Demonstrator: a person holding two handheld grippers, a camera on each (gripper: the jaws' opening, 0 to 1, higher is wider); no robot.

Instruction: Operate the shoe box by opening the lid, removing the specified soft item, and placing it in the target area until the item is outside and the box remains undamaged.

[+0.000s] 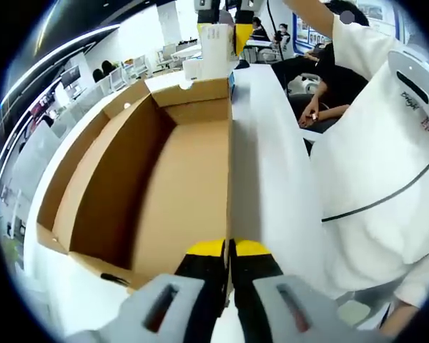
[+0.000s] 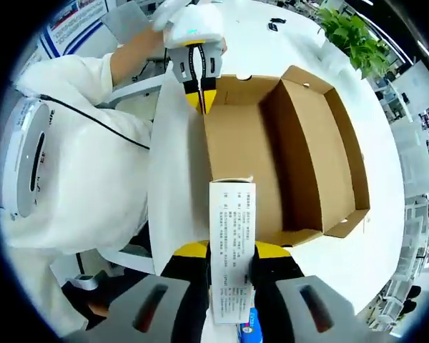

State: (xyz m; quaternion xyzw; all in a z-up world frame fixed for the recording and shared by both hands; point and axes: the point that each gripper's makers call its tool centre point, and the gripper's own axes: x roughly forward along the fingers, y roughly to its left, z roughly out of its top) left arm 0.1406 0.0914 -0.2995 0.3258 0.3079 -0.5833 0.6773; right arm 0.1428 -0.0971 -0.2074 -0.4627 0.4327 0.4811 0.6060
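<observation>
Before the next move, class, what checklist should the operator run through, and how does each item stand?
1. Lid open: ok, it is folded out beside the shoe box.
2. Left tool grip: ok, jaws shut on the shoe box's rim where the lid joins.
3. Right tool grip: ok, jaws shut on the labelled flap.
4. Soft item located: not ok, the visible interior is bare cardboard.
5. Box undamaged: ok, no tears or crushed walls visible.
6. Target area identified: cannot tell.
</observation>
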